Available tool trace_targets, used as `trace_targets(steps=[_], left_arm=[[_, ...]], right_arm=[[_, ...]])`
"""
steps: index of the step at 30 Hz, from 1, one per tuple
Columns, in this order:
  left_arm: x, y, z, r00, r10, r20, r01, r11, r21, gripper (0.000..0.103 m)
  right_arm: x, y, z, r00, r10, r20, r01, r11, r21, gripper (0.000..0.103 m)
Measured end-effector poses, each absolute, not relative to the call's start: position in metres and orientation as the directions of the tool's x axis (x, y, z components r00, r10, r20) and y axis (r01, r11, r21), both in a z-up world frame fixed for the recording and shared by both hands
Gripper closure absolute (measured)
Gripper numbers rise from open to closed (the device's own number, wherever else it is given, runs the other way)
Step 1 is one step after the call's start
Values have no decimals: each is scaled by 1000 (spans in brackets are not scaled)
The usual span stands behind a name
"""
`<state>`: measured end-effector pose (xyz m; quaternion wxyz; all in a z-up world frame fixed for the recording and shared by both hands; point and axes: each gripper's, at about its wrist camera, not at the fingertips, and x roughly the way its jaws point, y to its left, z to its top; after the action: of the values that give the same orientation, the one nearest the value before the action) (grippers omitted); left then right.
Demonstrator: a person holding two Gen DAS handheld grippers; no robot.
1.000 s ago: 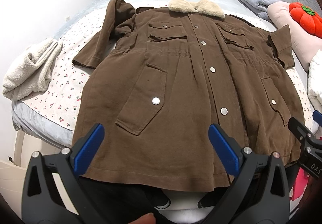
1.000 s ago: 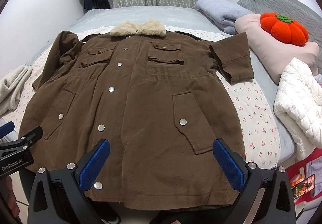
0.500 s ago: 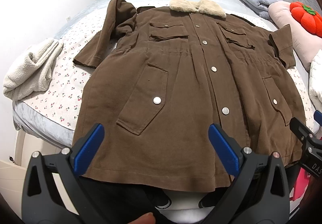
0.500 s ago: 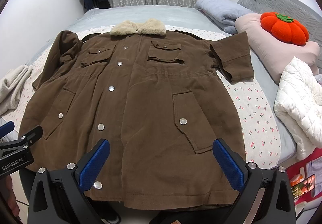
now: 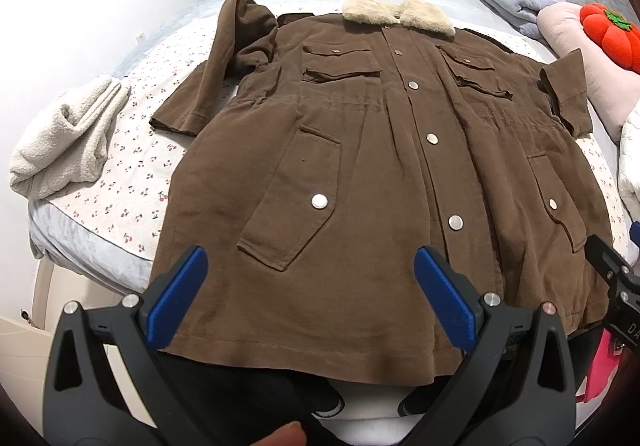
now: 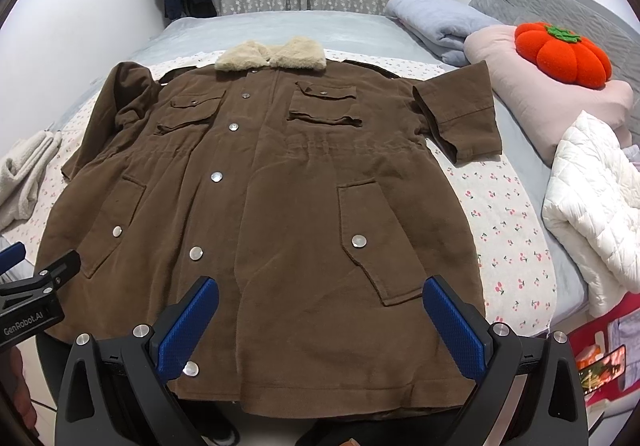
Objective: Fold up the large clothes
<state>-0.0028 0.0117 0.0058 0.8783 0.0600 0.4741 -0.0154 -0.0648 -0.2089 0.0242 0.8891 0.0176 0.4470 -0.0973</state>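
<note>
A large brown coat (image 5: 380, 173) with a cream fur collar (image 5: 398, 15) lies flat and buttoned, front up, on the bed; it also shows in the right wrist view (image 6: 280, 205). Its hem hangs at the near bed edge. The left sleeve (image 5: 212, 73) lies bent beside the body; the right sleeve (image 6: 460, 109) is folded back, cuff up. My left gripper (image 5: 308, 286) is open and empty above the hem's left part. My right gripper (image 6: 320, 320) is open and empty above the hem's right part. Each gripper's side shows in the other's view.
A cherry-print sheet (image 6: 508, 221) covers the bed. A cream fleece bundle (image 5: 68, 141) lies at the left edge. A white puffer jacket (image 6: 592, 213), a pink pillow (image 6: 540, 101) with an orange pumpkin cushion (image 6: 560, 53) and a blue-grey quilt (image 6: 436, 25) sit at the right.
Both grippers have drifted very slightly; the coat sits a touch differently in frame. Nothing was grasped and the coat has not moved.
</note>
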Motion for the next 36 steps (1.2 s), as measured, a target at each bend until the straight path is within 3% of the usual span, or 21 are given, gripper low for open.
trace_targets(steps=[5, 20, 25, 28, 30, 31, 32, 33, 34, 35, 36], left_arm=[[1, 24, 6, 598, 26, -801, 97, 990, 105, 0], [55, 145, -18, 481, -12, -877, 24, 1000, 0, 0], [62, 163, -46, 398, -143, -906, 75, 990, -123, 1], [64, 165, -65, 324, -309, -894, 100, 951, -292, 14], [63, 163, -79, 269, -408, -873, 106, 913, -394, 37], [61, 162, -85, 250, -428, -868, 100, 903, -417, 40], [59, 160, -89, 245, -426, -871, 94, 905, -415, 46], [58, 160, -90, 243, -417, -876, 94, 909, -406, 57], [55, 159, -92, 241, -405, -882, 96, 914, -394, 64], [54, 161, -92, 244, -401, -883, 92, 916, -390, 79], [53, 164, -91, 250, -416, -874, 83, 909, -409, 92]], right_arm=[[-64, -226, 25, 586, -153, -796, 181, 982, -56, 0], [-59, -345, -15, 464, -86, -882, 258, 965, 41, 0], [-57, -359, -29, 434, -54, -899, 238, 970, 57, 0], [-53, -366, -41, 428, 11, -904, 237, 964, 124, 0], [-50, -369, -50, 424, 90, -901, 231, 952, 203, 1], [-50, -371, -55, 417, 135, -899, 229, 941, 248, 4], [-49, -374, -64, 403, 192, -895, 234, 924, 303, 14], [-48, -374, -69, 388, 217, -896, 242, 914, 326, 33], [-49, -376, -77, 372, 256, -892, 250, 898, 362, 41], [-50, -377, -79, 382, 272, -883, 247, 891, 381, 55], [-53, -379, -78, 403, 297, -866, 239, 879, 413, 77]])
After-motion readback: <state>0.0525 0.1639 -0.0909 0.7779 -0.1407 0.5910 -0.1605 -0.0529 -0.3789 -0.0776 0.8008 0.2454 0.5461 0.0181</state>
